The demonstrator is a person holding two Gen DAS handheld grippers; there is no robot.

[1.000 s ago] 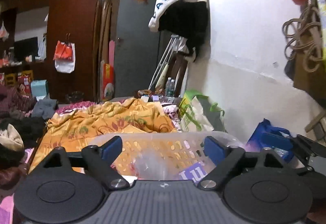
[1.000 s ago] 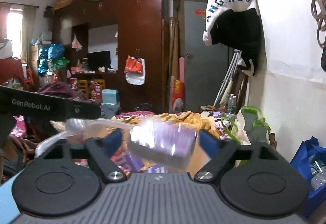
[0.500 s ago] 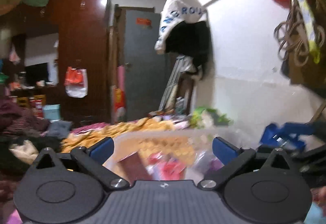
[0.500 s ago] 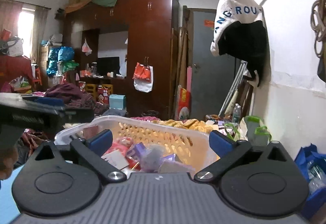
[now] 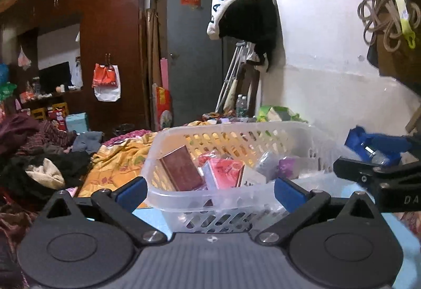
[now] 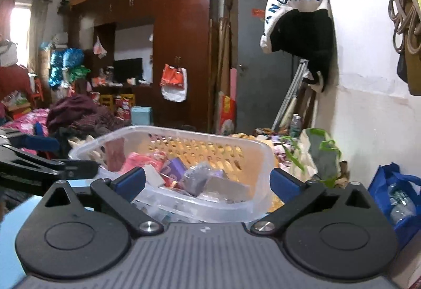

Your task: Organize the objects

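Observation:
A clear perforated plastic basket stands on a light blue surface, and it also shows in the right wrist view. It holds several packets: a dark red box, a pink-red box, purple packets and grey wrapped ones. My left gripper is open and empty, just in front of the basket's near wall. My right gripper is open and empty, over the basket's near rim. Each gripper shows at the edge of the other's view.
An orange patterned cloth and piles of dark clothes lie on the left. A blue bag with bottles and a green bag stand by the white wall on the right. Wardrobe and door are far behind.
My right gripper held a purple packet above the basket a second ago; it has opened and the packet lies in the basket. Both grippers have pulled back from the basket.

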